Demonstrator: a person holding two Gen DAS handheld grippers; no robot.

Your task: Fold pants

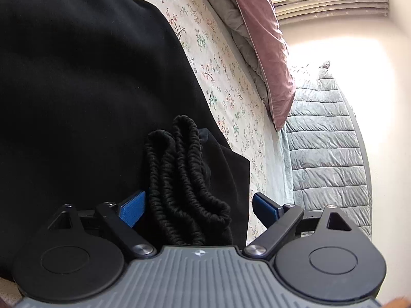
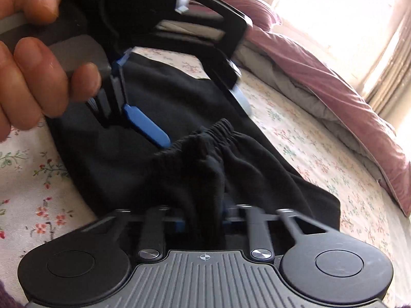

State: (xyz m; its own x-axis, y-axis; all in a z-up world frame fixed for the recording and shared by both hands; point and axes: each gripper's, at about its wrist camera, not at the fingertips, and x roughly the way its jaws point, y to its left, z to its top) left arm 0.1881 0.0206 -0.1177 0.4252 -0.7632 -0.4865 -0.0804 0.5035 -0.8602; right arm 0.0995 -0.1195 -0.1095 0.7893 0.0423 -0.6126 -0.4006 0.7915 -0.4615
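The black pants (image 1: 77,89) lie spread on a bed under a floral bedsheet (image 1: 226,82), their dark cloth covering most of the sheet in the left wrist view. The gathered elastic waistband (image 1: 185,179) is bunched into ribbed folds that rise between the two blue pads of the left gripper (image 1: 199,209). Its jaws stand wide apart, one pad on each side of the bunch, and neither pad presses the cloth, so the left gripper holds nothing.

In the right wrist view the right gripper (image 2: 204,217) has its jaws drawn nearly together on a thick pinch of the same black fabric (image 2: 203,192), which stands up from between the fingers in a ridge; the blue pads are almost hidden by the cloth. Just beyond that pinch the waistband (image 2: 218,128) shows as a crinkled edge. Above it the left gripper (image 2: 164,82) appears, blurred, with one blue pad (image 2: 147,125) close over the pants, and the person's left hand (image 2: 33,64) wraps its handle at the upper left.

A pink duvet (image 2: 334,82) with a grey underside is heaped along the far edge of the bed, toward the bright window (image 2: 341,12). A grey quilted blanket (image 1: 328,154) hangs over the bed's edge beyond the duvet.
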